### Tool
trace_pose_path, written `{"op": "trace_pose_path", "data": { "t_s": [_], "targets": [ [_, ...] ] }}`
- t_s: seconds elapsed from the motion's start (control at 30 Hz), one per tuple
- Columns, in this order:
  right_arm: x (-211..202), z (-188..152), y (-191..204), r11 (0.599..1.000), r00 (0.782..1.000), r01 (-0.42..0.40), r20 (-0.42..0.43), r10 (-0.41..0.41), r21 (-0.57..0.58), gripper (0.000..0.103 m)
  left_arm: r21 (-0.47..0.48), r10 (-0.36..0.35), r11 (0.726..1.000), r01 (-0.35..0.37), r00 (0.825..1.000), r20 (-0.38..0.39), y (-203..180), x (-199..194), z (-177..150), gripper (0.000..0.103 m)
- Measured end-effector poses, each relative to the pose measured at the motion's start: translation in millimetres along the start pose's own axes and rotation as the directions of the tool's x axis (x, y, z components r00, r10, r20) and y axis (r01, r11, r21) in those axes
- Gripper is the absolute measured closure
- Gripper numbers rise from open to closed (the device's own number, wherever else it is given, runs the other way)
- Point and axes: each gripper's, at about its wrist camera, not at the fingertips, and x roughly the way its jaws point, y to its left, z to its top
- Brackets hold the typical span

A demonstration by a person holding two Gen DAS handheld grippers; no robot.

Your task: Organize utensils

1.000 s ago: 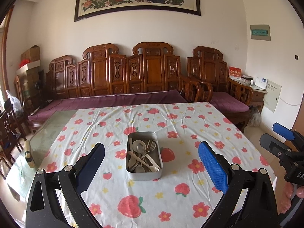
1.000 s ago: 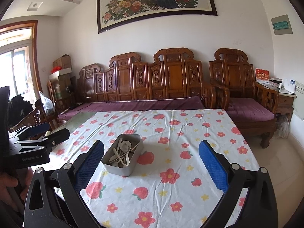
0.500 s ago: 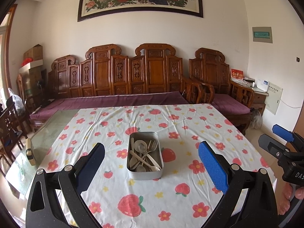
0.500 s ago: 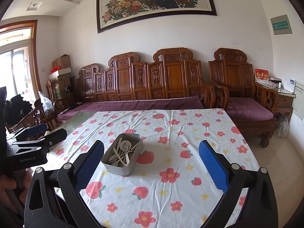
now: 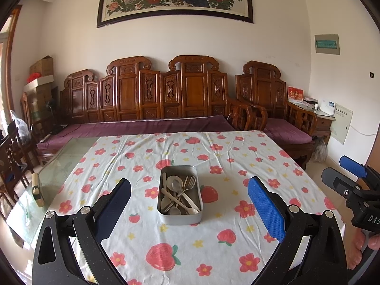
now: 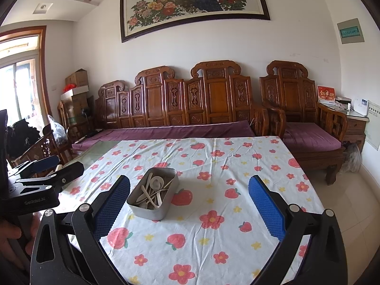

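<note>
My left gripper (image 5: pixel 188 205) hangs above the near part of the table with its two blue-padded fingers (image 5: pixel 266 207) spread wide and nothing between them, and my right gripper (image 6: pixel 188 204) is just the same, wide apart and empty. In the left view the right gripper shows at the far right edge, held off the table's side; in the right view the left gripper (image 6: pixel 44 172) shows at the left edge, beside the table. The metal tin (image 5: pixel 180 210) sits on the flowered tablecloth (image 5: pixel 237 154), near the middle of the table and apart from both grippers. From my left camera its long axis runs straight away from me; from my right camera it lies slanted, the far end leaning to the right. Inside it the utensils (image 5: pixel 178 196) lie in a loose heap: a metal fork (image 5: pixel 187 185) points its tines toward the far end, a metal spoon (image 5: pixel 176 186) lies beside it with its bowl also at the far end, and pale spoons (image 6: pixel 152 191) cross over them at angles. A carved wooden bench (image 6: pixel 190 104) with a purple cushion stands behind the table against the wall.
</note>
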Motion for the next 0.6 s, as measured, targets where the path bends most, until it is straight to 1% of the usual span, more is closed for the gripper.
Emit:
{"op": "trace_pose_path", "data": {
  "t_s": [0.6],
  "targets": [
    [-0.5,-0.6,0.3,1.0,1.0,0.0,0.0,0.0,-0.002,0.002,-0.004,-0.005,1.0,0.005,1.0,0.016,-3.2,-7.2,4.3,0.008]
  ]
}}
